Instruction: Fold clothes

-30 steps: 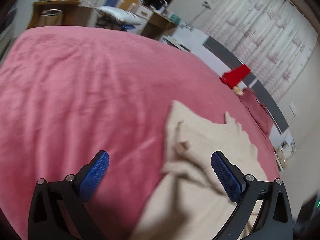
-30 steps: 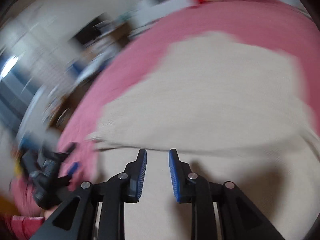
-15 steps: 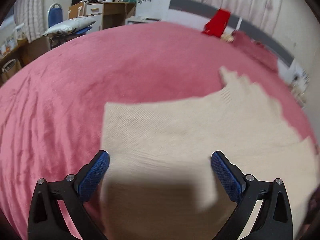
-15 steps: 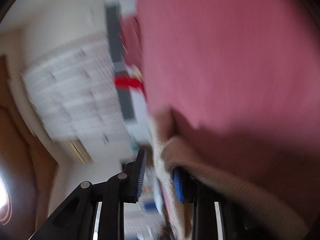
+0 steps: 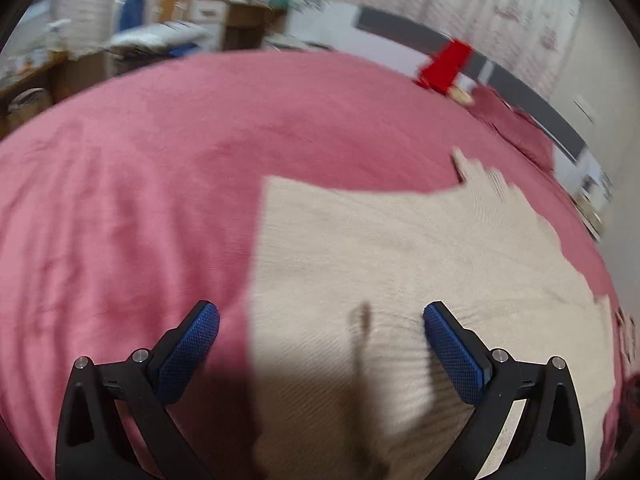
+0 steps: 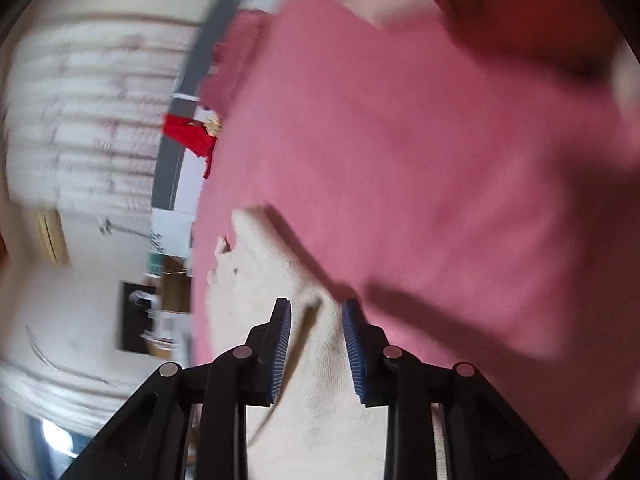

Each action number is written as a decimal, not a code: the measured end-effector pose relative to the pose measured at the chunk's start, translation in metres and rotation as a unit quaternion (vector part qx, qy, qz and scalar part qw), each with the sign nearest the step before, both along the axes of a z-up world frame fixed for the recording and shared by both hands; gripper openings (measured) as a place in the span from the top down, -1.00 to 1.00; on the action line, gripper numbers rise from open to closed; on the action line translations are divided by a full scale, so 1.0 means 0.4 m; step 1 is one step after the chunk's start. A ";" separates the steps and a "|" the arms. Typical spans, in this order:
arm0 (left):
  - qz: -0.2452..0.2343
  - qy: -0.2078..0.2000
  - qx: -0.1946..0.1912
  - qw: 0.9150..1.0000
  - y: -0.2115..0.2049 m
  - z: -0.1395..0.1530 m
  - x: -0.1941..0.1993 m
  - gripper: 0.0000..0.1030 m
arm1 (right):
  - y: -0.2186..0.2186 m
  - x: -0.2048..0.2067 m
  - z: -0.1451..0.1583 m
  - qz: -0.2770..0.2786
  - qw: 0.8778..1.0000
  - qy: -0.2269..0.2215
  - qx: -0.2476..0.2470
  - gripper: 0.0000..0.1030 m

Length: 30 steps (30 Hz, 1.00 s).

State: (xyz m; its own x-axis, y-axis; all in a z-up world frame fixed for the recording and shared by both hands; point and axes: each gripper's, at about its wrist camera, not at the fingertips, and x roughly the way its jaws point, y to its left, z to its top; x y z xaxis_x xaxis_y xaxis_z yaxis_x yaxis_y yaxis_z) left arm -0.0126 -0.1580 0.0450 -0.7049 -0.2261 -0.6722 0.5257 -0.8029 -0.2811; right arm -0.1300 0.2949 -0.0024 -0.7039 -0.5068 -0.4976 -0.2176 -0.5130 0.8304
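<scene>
Cream sweater (image 5: 400, 264) there, a ribbed knit, soft and matt, ridges showing near the blue pads (image 5: 454, 354). Those pads look like rubbery plastic with a fine diamond texture. Black gripper frames are matt plastic with small shiny metal screws (image 6: 168, 369). The pink bedspread (image 5: 160, 184) is plush, velvety cloth with a faint sheen. Wooden furniture (image 5: 240, 20) behind, blurred.

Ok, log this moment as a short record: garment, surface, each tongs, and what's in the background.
garment: cream knit sweater, spread flat
surface: pink blanket on the bed
left tongs: wide open, nothing gripped, above the sweater's left edge
right tongs: narrow gap, cream knit between the pads; whether they pinch it cannot be told
background: red cloth at the bed's far edge, patterned curtains
</scene>
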 end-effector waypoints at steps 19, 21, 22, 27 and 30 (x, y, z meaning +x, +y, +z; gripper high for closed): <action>-0.094 0.026 0.034 0.995 -0.028 0.045 -0.104 -1.00 | -0.188 -0.304 0.078 0.185 0.965 0.070 0.171 0.53; -0.100 0.048 0.046 0.993 -0.054 0.077 -0.156 -1.00 | -0.244 -0.338 0.137 0.247 0.942 0.106 0.200 0.52; -0.114 0.037 0.046 0.992 -0.058 0.084 -0.201 -1.00 | -0.274 -0.371 0.153 0.275 0.933 0.107 0.206 0.51; -0.190 -0.015 0.033 0.981 -0.063 0.103 -0.421 -1.00 | -0.376 -0.530 0.164 0.313 0.926 0.077 0.198 0.51; -0.241 -0.042 0.018 0.969 -0.052 0.101 -0.546 -1.00 | -0.426 -0.617 0.141 0.329 0.918 0.038 0.216 0.51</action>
State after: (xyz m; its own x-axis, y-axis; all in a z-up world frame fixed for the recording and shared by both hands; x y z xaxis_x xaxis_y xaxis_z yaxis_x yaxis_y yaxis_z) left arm -0.2310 -0.1788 0.0853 -0.6658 0.1413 -0.7326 0.1140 -0.9511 -0.2870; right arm -0.3769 0.1243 0.0539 -0.3571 -0.6020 -0.7142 0.3088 -0.7977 0.5181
